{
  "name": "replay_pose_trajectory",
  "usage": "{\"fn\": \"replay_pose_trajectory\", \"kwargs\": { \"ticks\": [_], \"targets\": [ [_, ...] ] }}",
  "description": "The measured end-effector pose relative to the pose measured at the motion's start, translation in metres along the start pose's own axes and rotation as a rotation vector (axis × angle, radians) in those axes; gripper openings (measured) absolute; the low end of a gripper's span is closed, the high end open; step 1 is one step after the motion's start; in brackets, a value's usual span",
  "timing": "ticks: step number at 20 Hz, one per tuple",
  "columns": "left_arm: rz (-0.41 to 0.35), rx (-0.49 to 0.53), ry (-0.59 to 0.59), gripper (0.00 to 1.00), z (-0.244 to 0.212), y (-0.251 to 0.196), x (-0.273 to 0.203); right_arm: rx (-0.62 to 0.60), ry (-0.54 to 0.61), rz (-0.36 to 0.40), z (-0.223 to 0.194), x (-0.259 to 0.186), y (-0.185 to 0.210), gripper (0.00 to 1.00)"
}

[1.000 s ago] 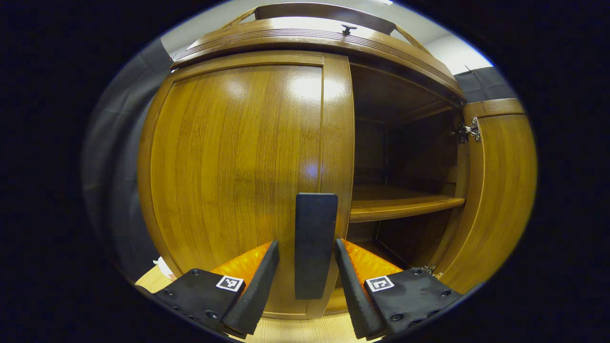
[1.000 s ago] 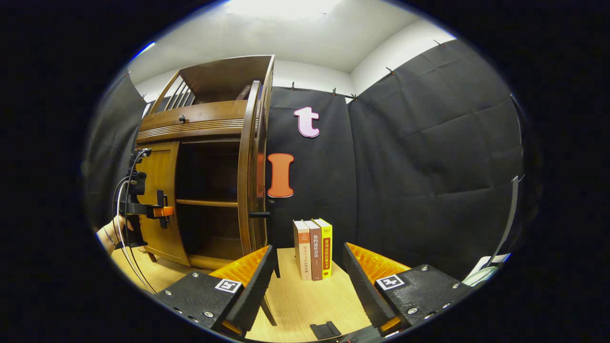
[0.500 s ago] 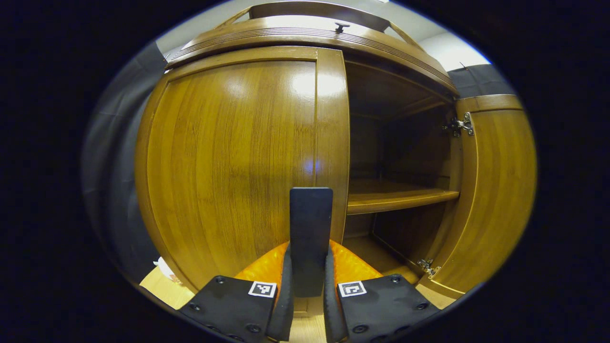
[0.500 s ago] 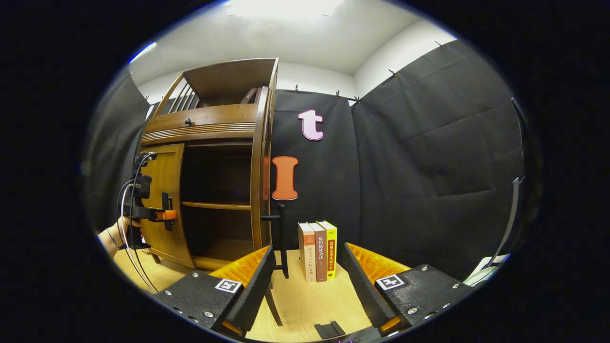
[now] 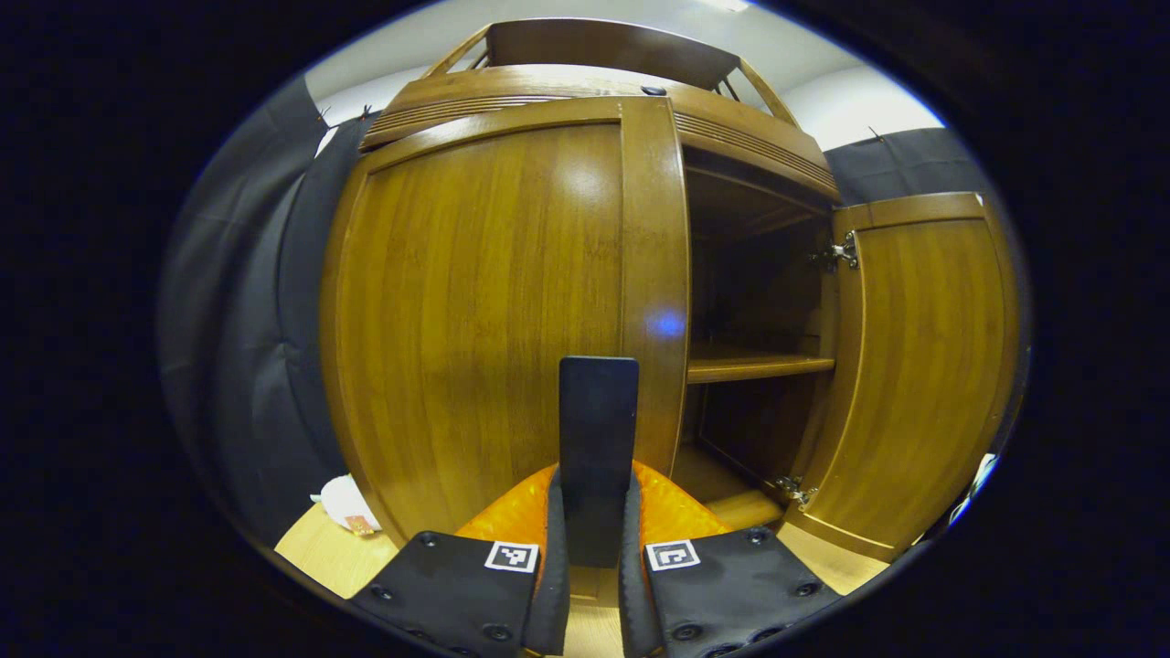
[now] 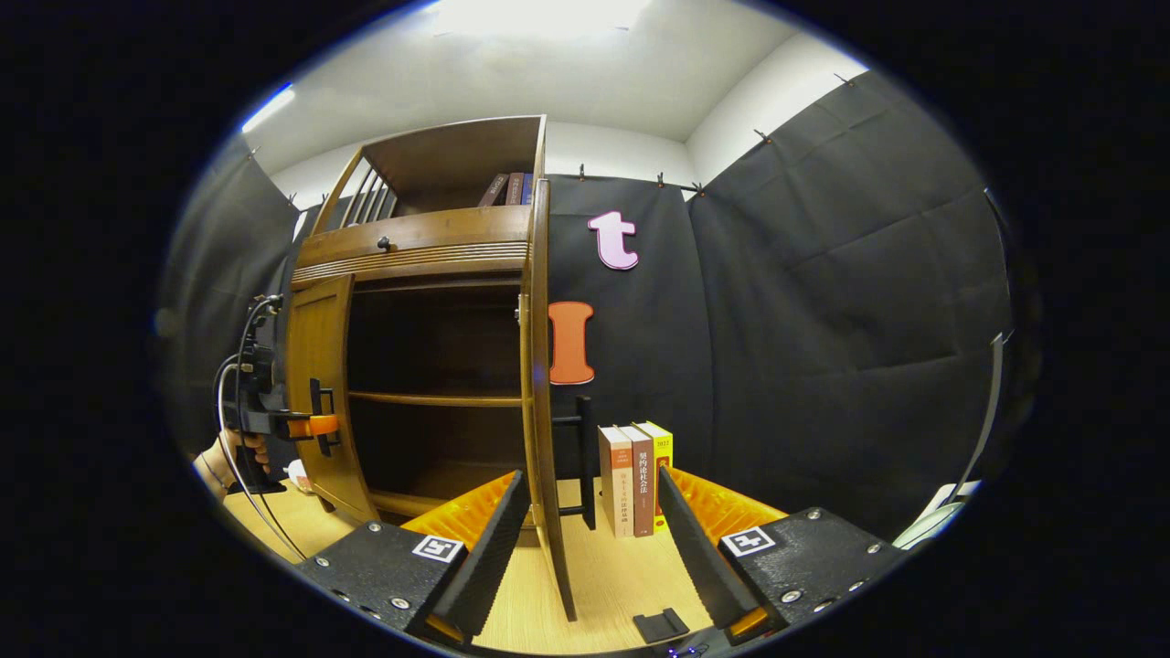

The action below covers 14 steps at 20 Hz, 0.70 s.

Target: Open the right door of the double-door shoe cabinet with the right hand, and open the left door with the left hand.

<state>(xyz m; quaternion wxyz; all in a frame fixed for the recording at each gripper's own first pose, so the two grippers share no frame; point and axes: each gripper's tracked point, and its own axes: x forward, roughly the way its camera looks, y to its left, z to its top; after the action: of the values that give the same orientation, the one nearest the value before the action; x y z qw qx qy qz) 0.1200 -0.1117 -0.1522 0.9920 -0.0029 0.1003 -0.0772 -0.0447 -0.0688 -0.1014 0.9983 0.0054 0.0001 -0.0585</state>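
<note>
The wooden shoe cabinet [image 5: 585, 87] stands close ahead in the left gripper view. My left gripper [image 5: 592, 489] is shut on the upright dark handle [image 5: 599, 402] of the left door [image 5: 484, 311], which stands slightly ajar. The right door [image 5: 923, 366] is swung wide open, showing a shelf [image 5: 759, 366] inside. In the right gripper view my right gripper [image 6: 590, 557] is open and holds nothing. It sits just in front of the right door [image 6: 539, 366], seen edge-on, with its handle [image 6: 585, 457] behind. The left gripper [image 6: 311, 425] and a hand [image 6: 228, 457] are at the left door [image 6: 315, 393].
Three upright books [image 6: 640, 475] stand on the wooden tabletop [image 6: 603, 585] right of the open door. A small black piece [image 6: 660, 626] lies near my right gripper. A white object [image 5: 347, 503] lies on the table at the cabinet's left foot. More books [image 6: 512, 189] sit on top.
My left gripper closed on the left door's handle and has drawn the door slightly outward. The right gripper stayed open and shifted, so the right door now appears edge-on between its fingers.
</note>
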Motion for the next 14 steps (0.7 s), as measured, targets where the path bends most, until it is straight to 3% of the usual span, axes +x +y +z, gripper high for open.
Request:
{"fn": "replay_pose_trajectory", "kwargs": {
  "ticks": [2, 3, 7, 8, 9, 10, 11, 12, 13, 14],
  "targets": [
    [-0.016, 0.008, 0.008, 0.29, 0.0, 0.002, -0.012, 0.009, 0.002, 0.013, -0.001, -0.001, 0.008, 0.87],
    [-0.021, 0.013, 0.012, 0.24, 0.0, 0.005, -0.019, 0.009, 0.002, 0.018, 0.001, -0.002, 0.01, 0.87],
    [-0.031, 0.014, 0.021, 0.24, -0.004, 0.021, -0.051, -0.004, -0.001, 0.038, 0.003, -0.008, 0.023, 0.87],
    [-0.033, 0.016, 0.02, 0.29, -0.004, 0.024, -0.057, -0.004, 0.0, 0.045, 0.003, -0.01, 0.026, 0.87],
    [-0.038, 0.018, 0.018, 0.24, -0.003, 0.028, -0.063, -0.004, 0.001, 0.051, 0.003, -0.008, 0.028, 0.87],
    [-0.04, 0.02, 0.019, 0.29, -0.003, 0.033, -0.071, -0.004, 0.002, 0.058, 0.003, -0.008, 0.031, 0.87],
    [-0.037, 0.022, 0.019, 0.24, -0.003, 0.037, -0.077, -0.004, 0.003, 0.064, 0.003, -0.008, 0.034, 0.87],
    [-0.032, 0.028, 0.019, 0.29, -0.003, 0.041, -0.084, -0.004, 0.002, 0.069, 0.004, -0.009, 0.038, 0.87],
    [-0.023, 0.038, 0.018, 0.24, -0.002, 0.047, -0.091, -0.004, 0.002, 0.073, 0.005, -0.01, 0.041, 0.87],
    [-0.004, 0.036, 0.018, 0.27, -0.001, 0.054, -0.098, -0.003, 0.003, 0.079, 0.004, -0.01, 0.044, 0.87]
  ]
}}
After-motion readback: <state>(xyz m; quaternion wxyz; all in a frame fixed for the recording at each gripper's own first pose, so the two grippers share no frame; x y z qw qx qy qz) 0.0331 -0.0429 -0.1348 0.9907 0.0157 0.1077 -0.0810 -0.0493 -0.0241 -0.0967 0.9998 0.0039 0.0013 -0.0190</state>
